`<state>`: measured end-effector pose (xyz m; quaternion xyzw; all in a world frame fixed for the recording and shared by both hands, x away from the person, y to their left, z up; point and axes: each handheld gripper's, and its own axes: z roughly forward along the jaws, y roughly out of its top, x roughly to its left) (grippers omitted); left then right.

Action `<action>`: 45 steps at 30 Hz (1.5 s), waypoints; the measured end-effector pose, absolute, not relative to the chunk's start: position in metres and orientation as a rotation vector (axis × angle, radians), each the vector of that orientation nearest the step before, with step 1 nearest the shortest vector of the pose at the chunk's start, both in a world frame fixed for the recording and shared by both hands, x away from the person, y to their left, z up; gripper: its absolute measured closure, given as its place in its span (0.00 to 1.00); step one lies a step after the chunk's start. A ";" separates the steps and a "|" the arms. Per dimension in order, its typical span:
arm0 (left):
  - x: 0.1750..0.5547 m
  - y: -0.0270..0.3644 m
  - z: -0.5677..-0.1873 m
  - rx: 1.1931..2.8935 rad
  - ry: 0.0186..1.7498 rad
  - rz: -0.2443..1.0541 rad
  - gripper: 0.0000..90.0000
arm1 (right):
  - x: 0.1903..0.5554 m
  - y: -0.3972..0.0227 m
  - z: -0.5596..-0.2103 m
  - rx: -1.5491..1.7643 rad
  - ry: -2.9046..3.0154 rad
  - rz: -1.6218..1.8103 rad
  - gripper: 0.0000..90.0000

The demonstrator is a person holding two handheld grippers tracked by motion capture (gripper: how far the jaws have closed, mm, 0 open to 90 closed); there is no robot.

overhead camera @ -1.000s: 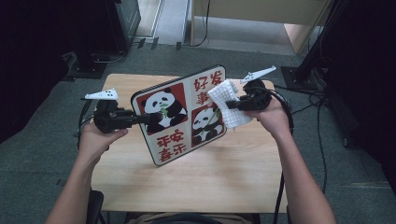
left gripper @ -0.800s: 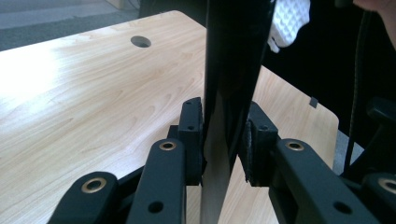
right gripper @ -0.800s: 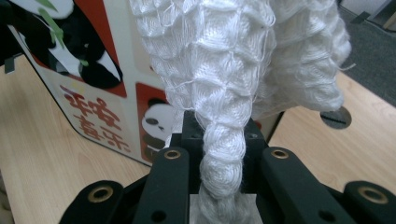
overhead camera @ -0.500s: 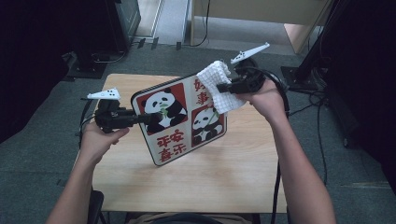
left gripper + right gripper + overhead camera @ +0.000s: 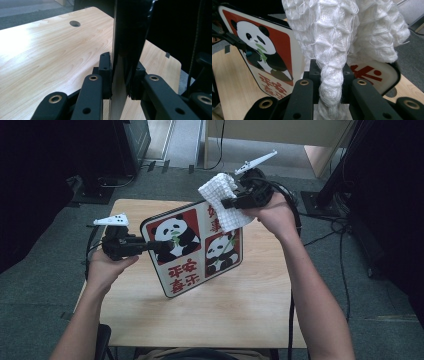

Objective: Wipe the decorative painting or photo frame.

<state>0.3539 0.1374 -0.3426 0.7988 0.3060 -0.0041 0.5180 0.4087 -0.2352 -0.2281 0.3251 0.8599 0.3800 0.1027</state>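
The person holds a panda board (image 5: 192, 251) up off the wooden counter (image 5: 235, 315), tilted so its printed face looks up toward the high camera, its lower corner hanging just above the middle of the counter. The face shows two pandas on red panels and red characters on white.

The left tool (image 5: 150, 246) grips the board's left edge. In the left gripper view the board (image 5: 125, 45) runs edge-on between the two black jaws, which have just been closing further on it, and the pads (image 5: 105, 72) press both faces: clamped on the board. The left hand (image 5: 107, 265) sits at the counter's left side, with a grey three-cornered plate above the tool body.

The right tool (image 5: 231, 202) is above the board's upper right corner, over the far edge of the counter. It is clamped on a white waffle-weave cloth (image 5: 222, 205): in the right gripper view a twisted bunch of the cloth (image 5: 332, 75) is pinched tight between the jaws, with the rest billowing out above them. From the high view the cloth drapes down over the top right part of the board, covering some of the red characters there. The right hand (image 5: 272, 212) holds the tool from the far right, with a black cable trailing off behind it toward the floor.
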 end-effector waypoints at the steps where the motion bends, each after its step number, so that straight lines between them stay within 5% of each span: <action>1: 0.354 0.137 -0.343 1.917 0.734 -0.010 0.86 | 0.409 -0.234 -0.230 0.960 2.544 1.114 0.87; 10: 0.362 0.141 -0.345 1.893 0.722 -0.101 0.87 | 0.415 -0.226 -0.246 0.978 2.573 1.121 0.87; 45: 0.360 0.139 -0.344 1.916 0.702 -0.064 0.87 | 0.414 -0.228 -0.283 0.966 2.583 1.161 0.87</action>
